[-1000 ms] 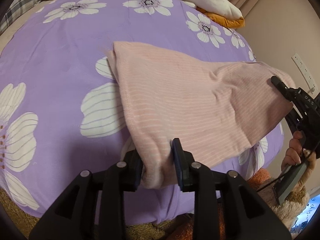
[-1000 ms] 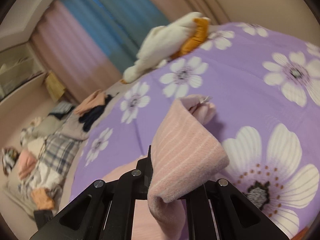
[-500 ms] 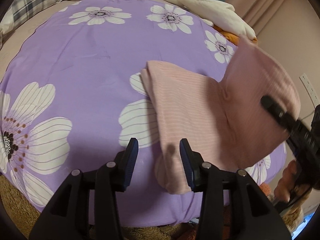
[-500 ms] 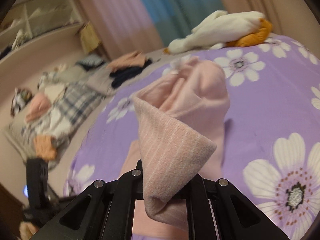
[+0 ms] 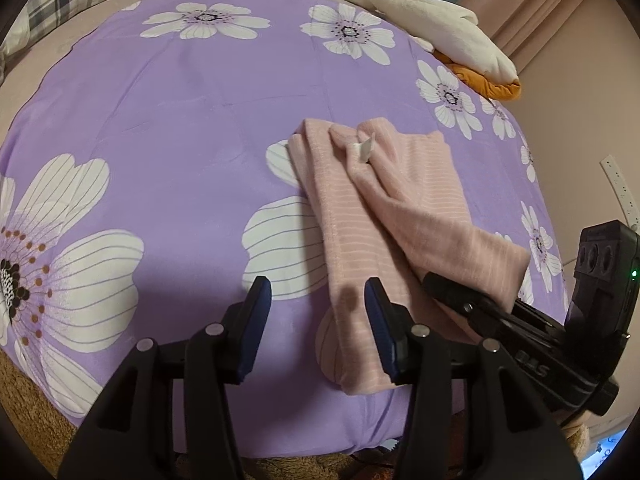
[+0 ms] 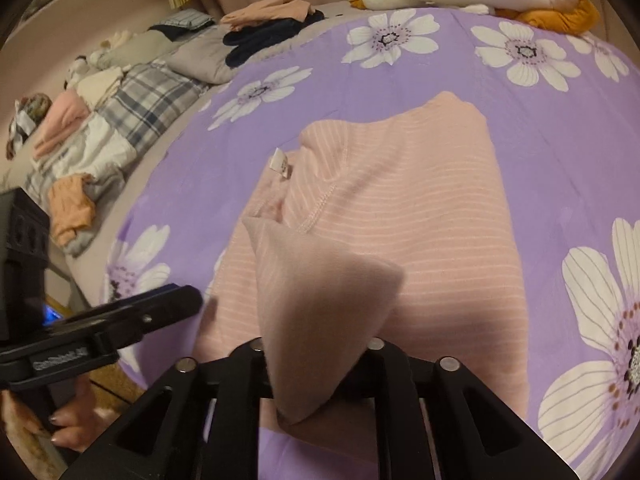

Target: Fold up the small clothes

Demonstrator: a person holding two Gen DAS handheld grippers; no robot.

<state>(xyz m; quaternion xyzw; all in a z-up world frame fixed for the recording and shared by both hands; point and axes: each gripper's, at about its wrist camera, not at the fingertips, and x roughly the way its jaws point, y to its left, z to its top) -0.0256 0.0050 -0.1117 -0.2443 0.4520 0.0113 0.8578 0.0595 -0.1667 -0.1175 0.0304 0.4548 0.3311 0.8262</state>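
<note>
Left tool (image 5: 316,316) hangs low over the near edge of the bed, its blue-padded jaws spread apart with nothing between them; the right pad sits just over the near left part of the garment (image 5: 384,216), the left pad over bare cover; right tool (image 6: 316,364) is clamped on a fold of the same pink cloth, a flap of which rises from its jaws and hides the fingertips. The bed wears a purple quilt (image 5: 180,128) printed with large white flowers, and brown plush shows below its near edge; pinkish walls and pink and teal curtains close the room behind. The garment, pink with thin pale stripes, lies on the right half of the quilt, doubled lengthwise, with a sleeve laid diagonally across it toward the right tool; a small white label (image 5: 366,150) sticks up near its far end; in the left view the right tool reaches in from the right and touches the sleeve's end. A white and orange plush toy (image 5: 440,28) lies at the far right corner of the bed, well apart from the garment; plaid bedding (image 6: 132,112) and heaps of other clothes (image 6: 272,20) lie along the far left side; a bare hand (image 6: 68,420) grips the left tool's handle.
</note>
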